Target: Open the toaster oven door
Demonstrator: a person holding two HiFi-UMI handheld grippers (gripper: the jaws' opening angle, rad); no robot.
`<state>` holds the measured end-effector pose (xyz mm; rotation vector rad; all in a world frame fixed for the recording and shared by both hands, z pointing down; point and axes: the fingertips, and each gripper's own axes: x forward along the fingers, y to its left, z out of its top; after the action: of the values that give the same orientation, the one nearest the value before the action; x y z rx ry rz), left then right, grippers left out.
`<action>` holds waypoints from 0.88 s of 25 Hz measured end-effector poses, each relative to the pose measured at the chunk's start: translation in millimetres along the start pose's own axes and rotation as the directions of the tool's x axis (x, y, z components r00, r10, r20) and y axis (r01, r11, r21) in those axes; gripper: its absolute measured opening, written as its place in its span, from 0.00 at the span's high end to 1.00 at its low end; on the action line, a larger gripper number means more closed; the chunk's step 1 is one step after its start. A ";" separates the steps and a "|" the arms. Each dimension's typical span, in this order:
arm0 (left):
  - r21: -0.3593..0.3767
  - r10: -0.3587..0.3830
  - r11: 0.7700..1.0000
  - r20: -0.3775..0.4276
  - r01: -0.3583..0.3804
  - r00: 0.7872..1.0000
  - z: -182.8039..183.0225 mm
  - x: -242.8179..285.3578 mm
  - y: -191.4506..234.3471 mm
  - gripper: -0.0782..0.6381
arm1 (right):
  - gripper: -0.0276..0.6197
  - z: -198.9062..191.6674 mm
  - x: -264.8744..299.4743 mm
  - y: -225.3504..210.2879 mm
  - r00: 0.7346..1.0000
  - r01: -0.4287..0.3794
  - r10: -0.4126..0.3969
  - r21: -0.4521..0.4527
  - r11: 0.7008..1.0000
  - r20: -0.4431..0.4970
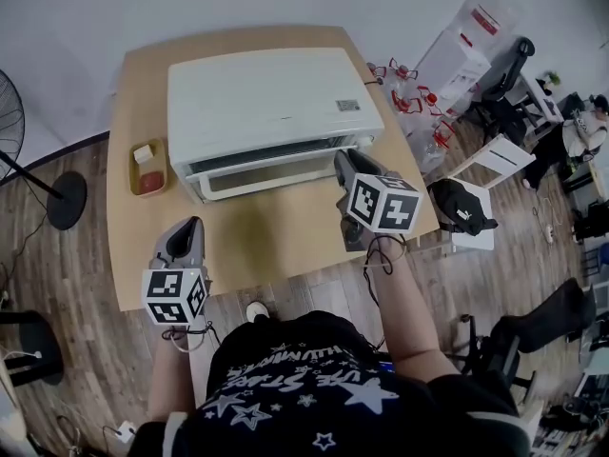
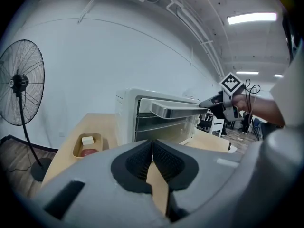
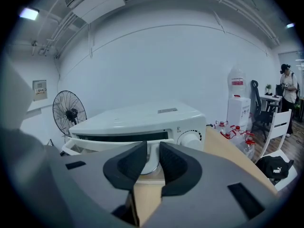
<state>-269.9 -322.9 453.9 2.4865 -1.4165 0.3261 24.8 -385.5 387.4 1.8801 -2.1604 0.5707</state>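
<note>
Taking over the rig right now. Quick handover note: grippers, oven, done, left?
Right gripper: shut on the right end of the door handle.
Left gripper: shut, empty, above the table in front of the toaster oven, toward its left side.
Door: partly open, top edge swung out from the oven body.
Done: handle gripped, door started.
Left: probably pull the handle out and down until the door is fully open, then release.
</note>
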 end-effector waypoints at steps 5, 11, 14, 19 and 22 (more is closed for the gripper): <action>-0.005 0.024 1.000 -0.006 -0.024 1.000 -10.6 -10.5 -6.6 0.86 | 0.82 -16.0 -13.8 0.3 1.000 -0.015 0.015 0.007 1.000 -0.001; -0.002 0.051 0.999 -0.020 -0.051 0.998 -18.6 -24.2 -26.5 0.86 | 0.82 -33.6 -30.0 -0.8 0.999 -0.037 0.037 -0.001 0.999 -0.013; -0.008 0.079 0.997 -0.031 -0.079 0.996 -25.5 -33.3 -34.6 0.86 | 0.82 -45.5 -37.9 -1.5 0.998 -0.050 0.050 0.002 0.999 -0.025; -0.021 0.123 0.992 -0.048 -0.124 0.991 -34.7 -52.5 -46.8 0.86 | 0.83 -64.1 -51.8 -2.6 0.997 -0.061 0.061 -0.013 0.998 -0.049; -0.028 0.139 0.990 -0.056 -0.140 0.989 -40.8 -62.3 -54.8 0.86 | 0.83 -77.0 -58.5 -3.9 0.996 -0.069 0.067 -0.024 0.997 -0.065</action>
<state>-256.2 -232.3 466.2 2.3407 -1.5647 0.3921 31.2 -300.5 433.2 1.7560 -2.1869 0.6046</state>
